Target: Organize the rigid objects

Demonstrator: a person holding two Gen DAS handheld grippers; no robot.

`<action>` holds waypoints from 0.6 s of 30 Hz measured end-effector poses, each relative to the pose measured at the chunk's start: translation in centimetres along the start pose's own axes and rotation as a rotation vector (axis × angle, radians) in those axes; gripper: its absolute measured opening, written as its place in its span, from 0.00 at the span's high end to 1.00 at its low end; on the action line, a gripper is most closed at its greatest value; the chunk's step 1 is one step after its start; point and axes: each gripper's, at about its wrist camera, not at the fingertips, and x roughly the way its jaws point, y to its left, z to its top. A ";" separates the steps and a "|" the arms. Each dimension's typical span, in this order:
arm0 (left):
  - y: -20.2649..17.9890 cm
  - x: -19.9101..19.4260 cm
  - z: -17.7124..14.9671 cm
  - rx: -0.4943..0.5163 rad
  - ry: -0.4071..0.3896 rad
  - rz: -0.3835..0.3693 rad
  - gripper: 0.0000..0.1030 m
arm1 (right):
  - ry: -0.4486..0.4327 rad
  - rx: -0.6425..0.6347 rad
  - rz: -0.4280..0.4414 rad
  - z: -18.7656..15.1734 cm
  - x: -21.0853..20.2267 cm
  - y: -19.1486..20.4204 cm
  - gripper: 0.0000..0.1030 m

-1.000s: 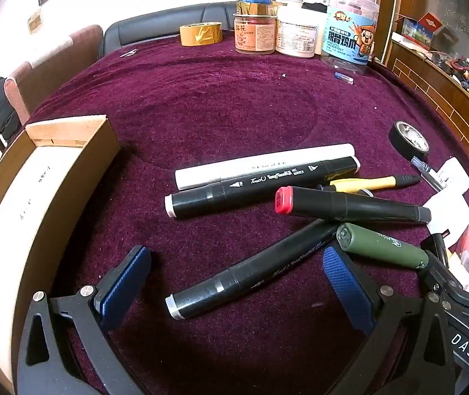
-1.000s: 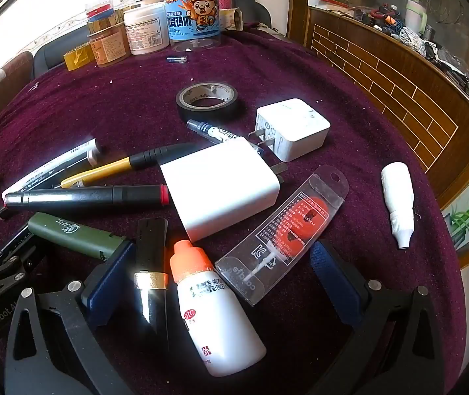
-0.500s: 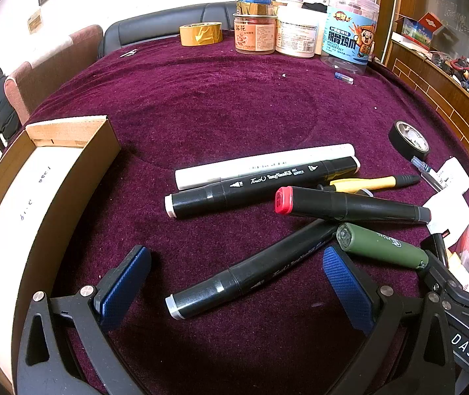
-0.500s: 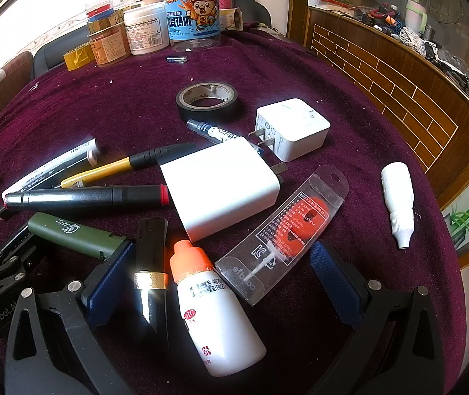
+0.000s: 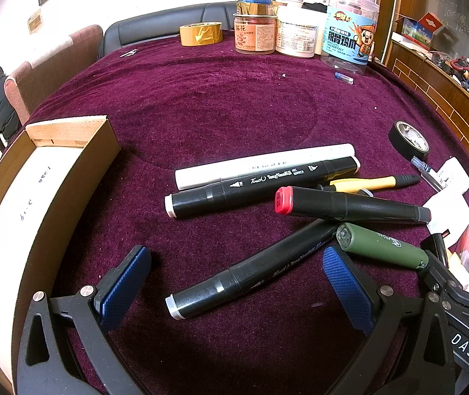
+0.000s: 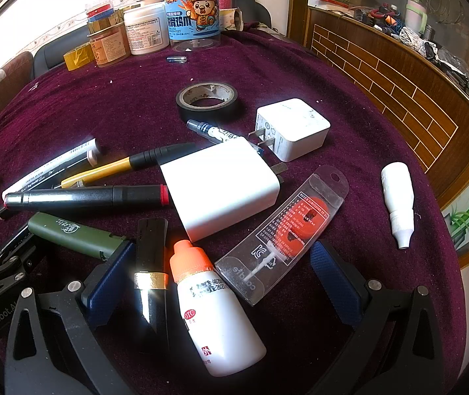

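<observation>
My left gripper (image 5: 237,279) is open and empty, low over a black marker (image 5: 250,275) that lies between its blue pads. Beyond lie a white marker (image 5: 264,164), a second black marker (image 5: 260,186), a red-capped marker (image 5: 349,205), a yellow pen (image 5: 372,182) and a green lighter (image 5: 382,245). My right gripper (image 6: 221,276) is open and empty over a white dropper bottle with an orange cap (image 6: 214,309), a black and gold lipstick (image 6: 150,263) and a clear blister pack (image 6: 283,230). A large white charger (image 6: 221,187) and a small one (image 6: 293,128) lie ahead.
An open cardboard box (image 5: 37,191) stands at the left. Black tape roll (image 6: 206,98), a small white bottle (image 6: 397,204), jars (image 5: 297,33) and yellow tape (image 5: 201,33) at the far edge. A wooden counter (image 6: 399,75) runs along the right.
</observation>
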 end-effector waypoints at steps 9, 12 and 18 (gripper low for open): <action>0.0 0.0 0.0 0.000 0.000 0.000 0.01 | 0.000 0.000 0.000 0.3 0.0 0.1 0.00; 0.0 0.0 0.0 0.001 0.000 0.001 0.01 | 0.000 0.000 0.000 0.4 0.0 0.2 0.00; 0.0 0.0 0.0 0.000 0.000 0.000 0.01 | 0.000 0.000 -0.002 0.6 0.0 0.3 0.00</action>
